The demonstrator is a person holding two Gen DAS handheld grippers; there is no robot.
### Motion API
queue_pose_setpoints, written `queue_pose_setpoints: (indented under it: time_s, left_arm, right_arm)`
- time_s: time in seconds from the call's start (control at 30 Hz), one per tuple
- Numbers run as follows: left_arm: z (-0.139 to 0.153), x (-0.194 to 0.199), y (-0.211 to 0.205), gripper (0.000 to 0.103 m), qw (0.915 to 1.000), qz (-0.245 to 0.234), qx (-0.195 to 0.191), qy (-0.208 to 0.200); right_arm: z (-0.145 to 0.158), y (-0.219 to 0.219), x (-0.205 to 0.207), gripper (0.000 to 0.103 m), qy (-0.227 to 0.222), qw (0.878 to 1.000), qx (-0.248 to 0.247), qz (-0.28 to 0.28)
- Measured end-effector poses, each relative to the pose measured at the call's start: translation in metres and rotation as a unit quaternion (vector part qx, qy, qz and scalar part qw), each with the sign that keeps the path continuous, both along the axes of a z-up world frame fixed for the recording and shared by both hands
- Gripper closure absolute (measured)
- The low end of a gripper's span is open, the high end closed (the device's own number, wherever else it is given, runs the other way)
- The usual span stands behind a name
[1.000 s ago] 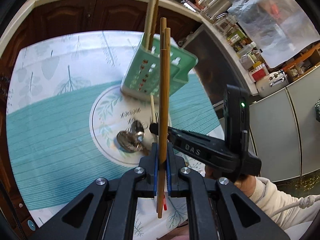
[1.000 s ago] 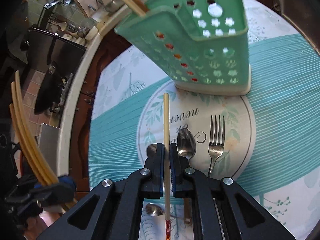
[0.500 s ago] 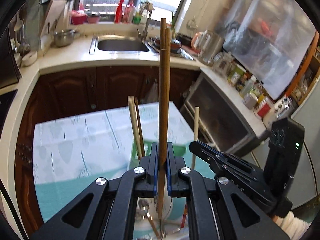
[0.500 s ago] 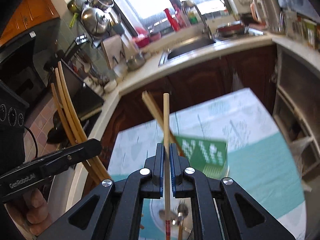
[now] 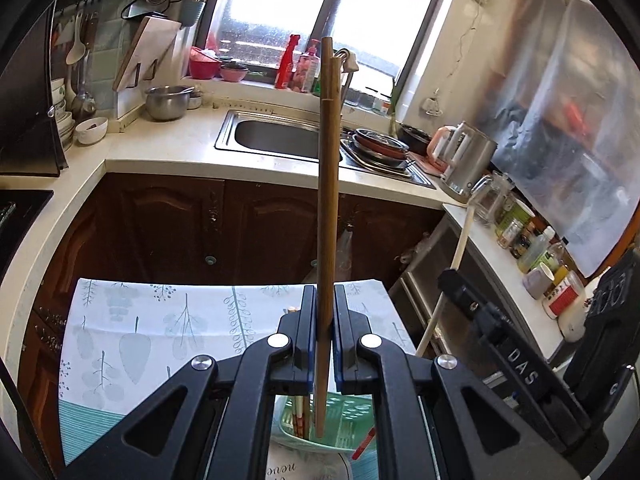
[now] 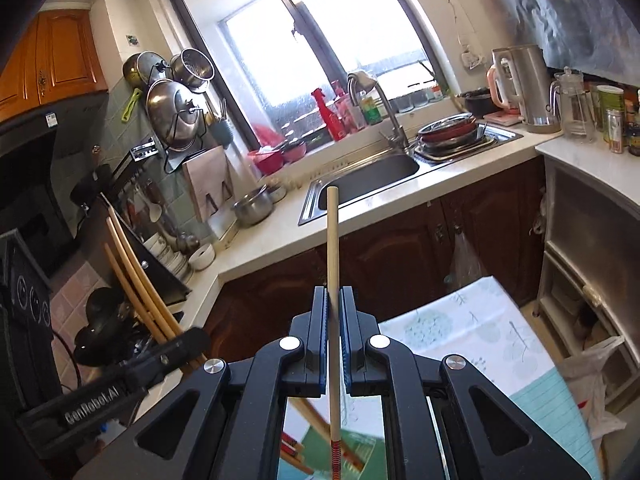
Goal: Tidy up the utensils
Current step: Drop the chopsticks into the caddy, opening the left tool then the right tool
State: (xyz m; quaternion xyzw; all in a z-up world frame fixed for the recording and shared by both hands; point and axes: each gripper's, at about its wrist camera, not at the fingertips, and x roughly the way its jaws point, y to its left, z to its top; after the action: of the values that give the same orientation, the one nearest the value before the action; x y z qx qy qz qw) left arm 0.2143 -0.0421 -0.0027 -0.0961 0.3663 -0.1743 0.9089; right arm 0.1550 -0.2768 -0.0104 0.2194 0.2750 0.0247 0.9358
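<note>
My left gripper [image 5: 324, 312] is shut on a pair of brown chopsticks [image 5: 328, 184] held upright; their lower ends hang over the green utensil holder [image 5: 352, 420], which holds other chopsticks. My right gripper [image 6: 335, 312] is shut on one pale chopstick [image 6: 333, 240] with a red-banded lower end, upright above the green holder [image 6: 360, 452]. The right gripper [image 5: 480, 312] and its chopstick show at right in the left wrist view. The left gripper [image 6: 188, 344] and its brown chopsticks [image 6: 132, 276] show at left in the right wrist view.
The table carries a leaf-print cloth [image 5: 160, 320] with a teal striped part [image 6: 552, 408]. Behind are dark cabinets [image 5: 180, 224], a counter with a sink [image 5: 280, 136], a kettle [image 5: 468, 160] and jars.
Both grippers have tilted up from looking down at the table, and stand over the green holder with their chopsticks upright. The spoons and fork on the mat are out of view.
</note>
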Motion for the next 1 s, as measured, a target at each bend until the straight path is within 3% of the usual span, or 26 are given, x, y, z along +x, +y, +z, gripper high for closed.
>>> queue_pose_setpoints:
  time_s: [0.27,0.47,0.7,1.0]
  left_arm:
    - [-0.038,-0.001,-0.001,0.099,1.0000,0.007,0.001,-0.002]
    - [-0.053,-0.007,-0.006,0.099,0.9998,-0.014,0.006,-0.013]
    - [-0.068,-0.012,-0.004,0.099,0.9995,-0.031,0.006,-0.005]
    - [-0.081,-0.024,0.002,0.099,0.9989,-0.045,0.010,0.012]
  right_arm:
    - [-0.039,0.028,0.054,0.098,-0.016,0.999,-0.041,0.005]
    - [-0.075,0.046,0.066,0.098,-0.038,0.998,-0.050,0.006]
    - [-0.109,0.059,0.053,0.098,-0.063,0.995,-0.059,0.054]
    - [-0.148,0.075,0.017,0.097,-0.053,0.988,-0.084,0.116]
